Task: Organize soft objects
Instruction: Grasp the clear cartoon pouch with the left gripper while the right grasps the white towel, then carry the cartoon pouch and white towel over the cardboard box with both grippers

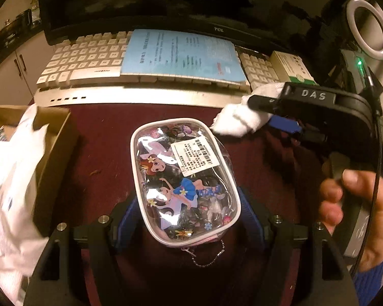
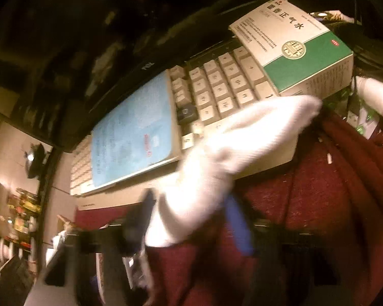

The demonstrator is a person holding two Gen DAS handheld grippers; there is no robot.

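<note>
The left gripper [image 1: 189, 219] pinches the clear pouch [image 1: 185, 179]; the right gripper [image 2: 189, 219] pinches the white sock [image 2: 217, 163] — each should be lifted clear of the keyboard [image 1: 89, 58] — then boxed at left.

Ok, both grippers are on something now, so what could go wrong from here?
1. The white sock trails over the keyboard beside the medicine box; lifting it may drag on the keys or nudge the box.
2. The left gripper only straddles the near end of the cartoon pouch, so the glossy pouch could tip or slip.
3. The pouch's loose ball chain dangles and could snag.
</note>
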